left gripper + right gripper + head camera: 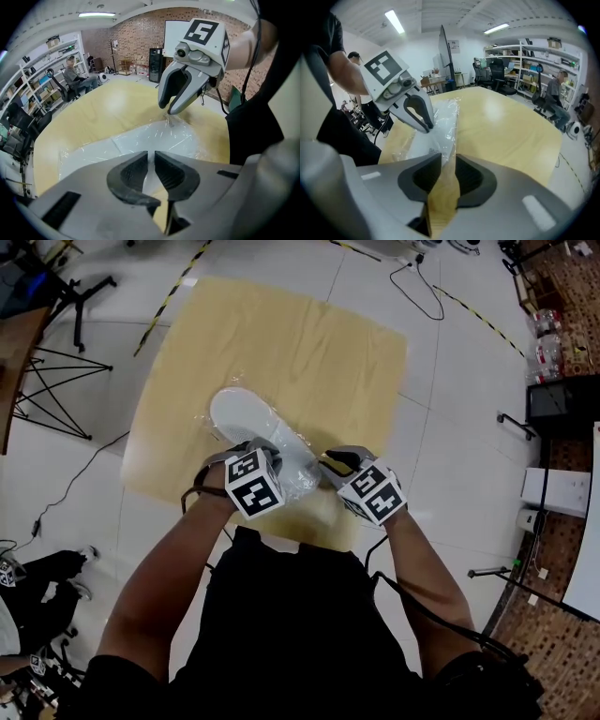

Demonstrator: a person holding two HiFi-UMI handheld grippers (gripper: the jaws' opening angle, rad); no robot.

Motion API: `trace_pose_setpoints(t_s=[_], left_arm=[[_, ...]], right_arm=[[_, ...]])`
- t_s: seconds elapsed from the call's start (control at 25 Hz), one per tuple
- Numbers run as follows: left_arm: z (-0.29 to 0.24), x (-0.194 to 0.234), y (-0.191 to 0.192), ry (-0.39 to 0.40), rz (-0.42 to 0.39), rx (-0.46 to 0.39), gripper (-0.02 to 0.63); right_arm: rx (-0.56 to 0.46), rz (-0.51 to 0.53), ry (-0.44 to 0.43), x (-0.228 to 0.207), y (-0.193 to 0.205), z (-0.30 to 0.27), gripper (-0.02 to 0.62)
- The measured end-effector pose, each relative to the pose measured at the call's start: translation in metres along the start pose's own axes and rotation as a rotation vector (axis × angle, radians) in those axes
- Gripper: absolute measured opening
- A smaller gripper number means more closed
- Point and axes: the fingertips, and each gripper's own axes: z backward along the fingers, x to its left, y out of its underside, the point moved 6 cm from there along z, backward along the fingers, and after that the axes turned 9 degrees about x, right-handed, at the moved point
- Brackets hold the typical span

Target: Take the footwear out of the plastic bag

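White footwear (246, 418) lies inside a clear plastic bag (298, 480) on the tan table (309, 343), toe end pointing away from me. My left gripper (255, 444) is at the bag's near end. In the left gripper view its jaws (151, 171) stand almost together, shut on the film of the bag (154, 136). My right gripper (330, 463) is just to the right, its tips (169, 111) at a raised peak of film. In the right gripper view its jaws (449, 176) stand apart, with the bag's edge (443, 122) running between them and the left gripper (425, 125) beyond.
The table's near edge is right under my hands. On the floor there is a black tripod stand (47, 390) at the left, and cables and a black box (562, 404) at the right. A seated person (75, 77) and shelves are farther back.
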Motion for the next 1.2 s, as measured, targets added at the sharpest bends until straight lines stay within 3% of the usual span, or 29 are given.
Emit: trace_pose_setpoints(t_s=[0.12, 0.32, 0.44, 0.56, 0.64, 0.8, 0.92, 1.04, 1.2], left_arm=[[-0.001, 0.001, 0.001, -0.008, 0.009, -0.003, 0.052], [0.000, 0.001, 0.002, 0.005, 0.032, -0.020, 0.052], [-0.001, 0.004, 0.005, 0.019, 0.047, -0.024, 0.052], [-0.001, 0.004, 0.004, 0.016, 0.044, -0.024, 0.052], [-0.001, 0.003, 0.003, 0.016, 0.038, -0.025, 0.051], [-0.002, 0.004, 0.006, 0.016, 0.044, -0.025, 0.051], [-0.002, 0.003, 0.006, 0.012, 0.046, -0.021, 0.051], [-0.002, 0.002, 0.002, 0.012, 0.038, -0.015, 0.051], [-0.001, 0.004, 0.003, 0.014, 0.051, -0.024, 0.051]], right_arm=[[0.003, 0.085, 0.032, 0.014, 0.001, 0.009, 0.012], [0.010, 0.192, 0.128, 0.028, 0.015, 0.026, 0.003], [0.039, 0.153, 0.179, 0.023, 0.033, 0.026, 0.018], [0.053, 0.070, 0.202, 0.017, 0.050, 0.036, 0.134], [0.006, 0.021, 0.215, 0.020, 0.047, 0.053, 0.132], [-0.118, -0.021, 0.199, 0.039, 0.015, 0.061, 0.067], [0.007, -0.021, 0.164, 0.045, 0.019, 0.018, 0.108], [0.143, 0.002, 0.174, 0.047, 0.040, -0.010, 0.075], [0.102, -0.041, 0.173, 0.051, 0.063, -0.006, 0.063]])
